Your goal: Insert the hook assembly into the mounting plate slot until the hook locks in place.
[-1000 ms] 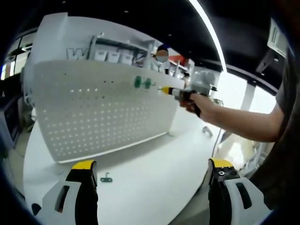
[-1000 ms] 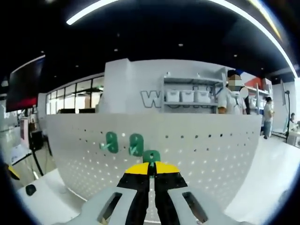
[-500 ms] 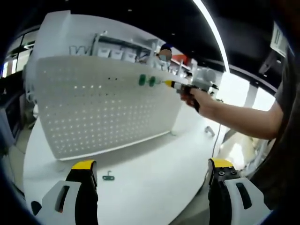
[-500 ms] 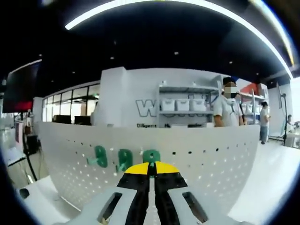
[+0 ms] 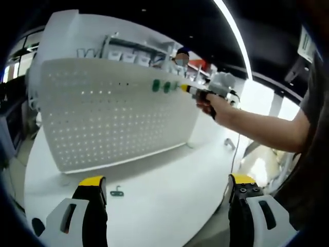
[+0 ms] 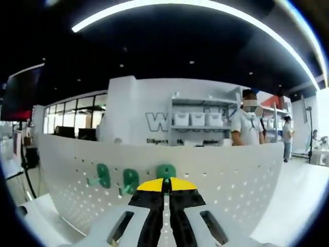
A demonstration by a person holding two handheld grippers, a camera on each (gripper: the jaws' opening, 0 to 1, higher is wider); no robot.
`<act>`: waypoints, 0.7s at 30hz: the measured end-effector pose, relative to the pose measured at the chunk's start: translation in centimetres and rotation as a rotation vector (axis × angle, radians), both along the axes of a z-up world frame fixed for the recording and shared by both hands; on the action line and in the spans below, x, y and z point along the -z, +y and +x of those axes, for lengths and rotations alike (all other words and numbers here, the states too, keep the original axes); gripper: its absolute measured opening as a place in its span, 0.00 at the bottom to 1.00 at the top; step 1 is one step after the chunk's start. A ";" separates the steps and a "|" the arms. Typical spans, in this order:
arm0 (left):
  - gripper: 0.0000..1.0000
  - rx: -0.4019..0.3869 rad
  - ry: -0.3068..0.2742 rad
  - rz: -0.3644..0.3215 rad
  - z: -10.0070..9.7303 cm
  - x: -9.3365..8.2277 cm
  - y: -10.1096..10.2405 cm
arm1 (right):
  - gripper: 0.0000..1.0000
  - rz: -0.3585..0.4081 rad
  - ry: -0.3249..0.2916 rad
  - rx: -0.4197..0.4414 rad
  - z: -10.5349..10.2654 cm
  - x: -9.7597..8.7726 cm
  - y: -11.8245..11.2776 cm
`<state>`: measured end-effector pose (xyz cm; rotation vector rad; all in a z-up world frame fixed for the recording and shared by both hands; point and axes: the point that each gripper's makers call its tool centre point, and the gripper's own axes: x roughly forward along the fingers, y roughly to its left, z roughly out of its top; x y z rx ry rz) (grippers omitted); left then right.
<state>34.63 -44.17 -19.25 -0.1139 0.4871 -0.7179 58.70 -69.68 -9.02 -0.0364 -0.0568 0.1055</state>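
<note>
A white pegboard mounting plate stands upright on the white table. Two green hooks hang near its top edge. In the right gripper view these two hooks sit left of a third green hook, which my right gripper is shut on, held against the plate near its top. In the left gripper view the right gripper reaches in with a person's arm behind it. My left gripper is open and low over the table, with a spare green hook lying just ahead of its left jaw.
The round white table extends right of the plate. Behind the plate are shelves with white bins and people standing. A small dark object lies at the table's left edge.
The right gripper has carried its green hook slightly higher, up to the plate's top row beside the other two hooks. The left gripper has stayed in place.
</note>
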 end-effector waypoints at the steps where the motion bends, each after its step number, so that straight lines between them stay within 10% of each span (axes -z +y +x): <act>1: 1.00 -0.003 -0.001 -0.002 0.1 -0.1 0.0 | 0.00 0.012 0.000 -0.003 0.1 0.1 0.0; 21: 1.00 -0.019 0.003 -0.006 0.4 0.0 0.1 | 0.00 -0.021 0.015 0.013 0.7 1.2 0.0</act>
